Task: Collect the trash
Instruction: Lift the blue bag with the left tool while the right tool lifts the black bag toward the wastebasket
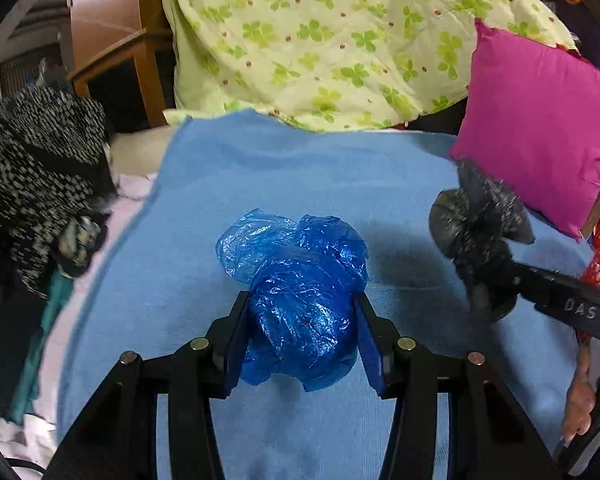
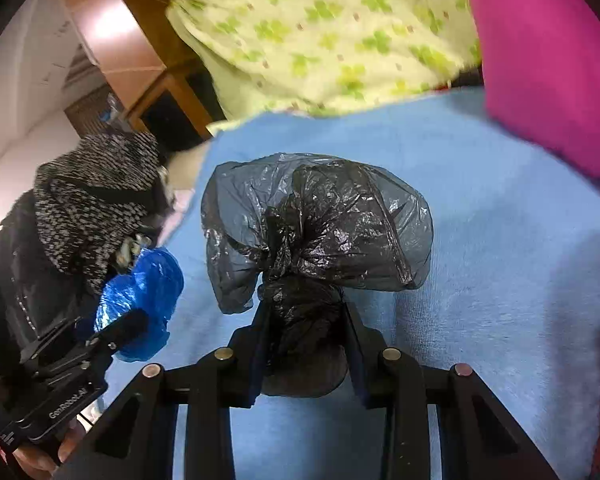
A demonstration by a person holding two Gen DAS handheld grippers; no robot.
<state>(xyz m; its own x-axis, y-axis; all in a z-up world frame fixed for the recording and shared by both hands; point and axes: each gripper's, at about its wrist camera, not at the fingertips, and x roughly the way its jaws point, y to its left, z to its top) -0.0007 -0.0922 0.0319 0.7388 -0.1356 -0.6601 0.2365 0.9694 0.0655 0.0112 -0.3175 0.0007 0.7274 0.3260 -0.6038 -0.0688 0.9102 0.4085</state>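
Note:
My left gripper (image 1: 302,312) is shut on a crumpled blue plastic bag (image 1: 296,276) and holds it over the blue blanket (image 1: 300,172). The same blue bag shows at the left of the right wrist view (image 2: 140,296), in the left gripper (image 2: 120,332). My right gripper (image 2: 304,320) is shut on a knotted black plastic bag (image 2: 316,224), held above the blanket (image 2: 500,240). The black bag also shows at the right of the left wrist view (image 1: 480,224), gripped by the right gripper (image 1: 496,280).
A magenta pillow (image 1: 540,120) lies at the right. A green clover-print quilt (image 1: 340,40) is heaped at the back. A black-and-white knitted garment (image 1: 32,168) lies at the left. A wooden bedside unit (image 1: 112,40) stands behind.

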